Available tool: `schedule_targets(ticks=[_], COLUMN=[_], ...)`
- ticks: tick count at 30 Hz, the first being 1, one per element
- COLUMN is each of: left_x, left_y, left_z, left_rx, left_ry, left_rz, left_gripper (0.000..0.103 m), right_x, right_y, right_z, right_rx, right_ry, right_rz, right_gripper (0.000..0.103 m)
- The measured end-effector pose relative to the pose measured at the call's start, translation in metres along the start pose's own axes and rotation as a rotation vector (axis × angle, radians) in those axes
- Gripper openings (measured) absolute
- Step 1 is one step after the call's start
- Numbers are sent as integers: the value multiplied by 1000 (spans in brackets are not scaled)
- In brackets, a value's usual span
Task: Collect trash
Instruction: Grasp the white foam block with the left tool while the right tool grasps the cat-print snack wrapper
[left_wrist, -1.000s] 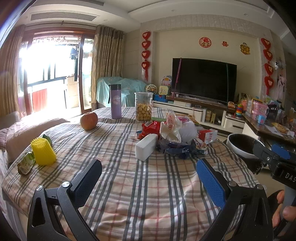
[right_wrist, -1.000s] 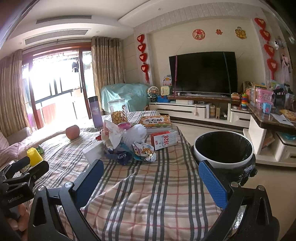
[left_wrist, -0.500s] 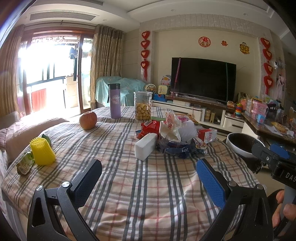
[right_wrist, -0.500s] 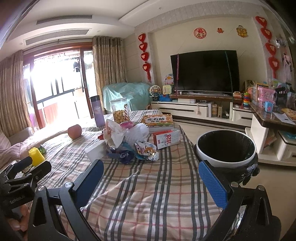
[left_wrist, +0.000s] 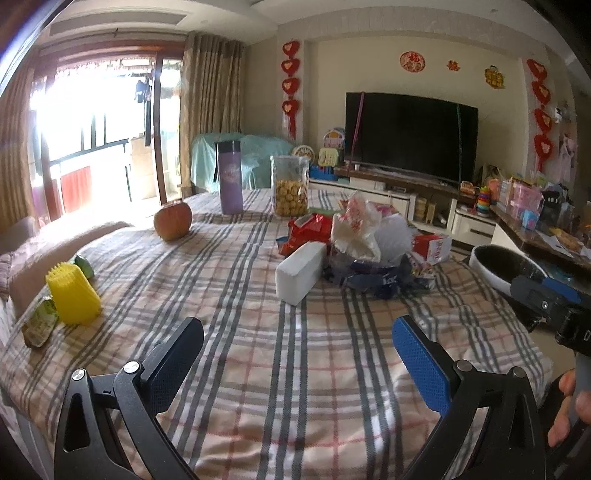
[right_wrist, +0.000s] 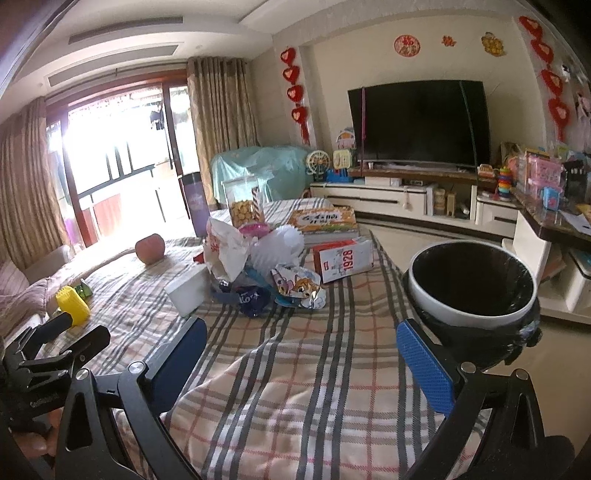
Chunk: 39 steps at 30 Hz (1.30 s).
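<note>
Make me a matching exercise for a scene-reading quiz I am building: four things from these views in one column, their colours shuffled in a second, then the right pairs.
Things:
1. bottle
2. ridged cup
3. tissue pack
4. bin liner

Colours:
A. yellow
B. black
C. purple
D. white

Pairs: 1-C, 2-A, 3-D, 4-B

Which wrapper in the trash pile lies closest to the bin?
The cartoon-animal snack wrapper, at the pile's bin-side edge, facing the trash bin. The dark blue wrapper and white plastic bag lie farther left.
</note>
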<state>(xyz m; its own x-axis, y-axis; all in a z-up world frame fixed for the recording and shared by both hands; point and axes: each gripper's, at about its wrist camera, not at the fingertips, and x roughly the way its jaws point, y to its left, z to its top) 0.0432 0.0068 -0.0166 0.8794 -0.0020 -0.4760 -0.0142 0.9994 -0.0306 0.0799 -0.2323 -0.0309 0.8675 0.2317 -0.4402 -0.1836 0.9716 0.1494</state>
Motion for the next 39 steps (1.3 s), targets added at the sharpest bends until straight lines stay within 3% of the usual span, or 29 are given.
schedule_targets(ticks=[13, 28, 31, 33, 34, 36, 39], left_x=[72, 173, 189, 197, 199, 199, 190], left_y=[17, 20, 19, 19, 18, 17, 17], left_z=[22, 55, 57, 55, 53, 51, 52], left_rx=[-29, -43, -39, -38, -38, -35, -42], left_ry=[96, 241, 276, 306, 319, 330, 305], left_rz=[27, -10, -22, -29, -35, -54, -57], left_gripper=[102, 97, 83, 61, 55, 33, 32], right_x=[60, 140, 152, 155, 156, 154, 146], right_y=[-6, -25, -26, -26, -24, -21, -20], right_z=[12, 28, 26, 24, 23, 22, 21], right_rx=[19, 45, 47, 47, 45, 40, 52], right_ry=[130, 267, 294, 307, 311, 315, 303], right_rz=[25, 46, 58, 75, 87, 111, 125], right_gripper=[102, 80, 71, 56, 52, 33, 26])
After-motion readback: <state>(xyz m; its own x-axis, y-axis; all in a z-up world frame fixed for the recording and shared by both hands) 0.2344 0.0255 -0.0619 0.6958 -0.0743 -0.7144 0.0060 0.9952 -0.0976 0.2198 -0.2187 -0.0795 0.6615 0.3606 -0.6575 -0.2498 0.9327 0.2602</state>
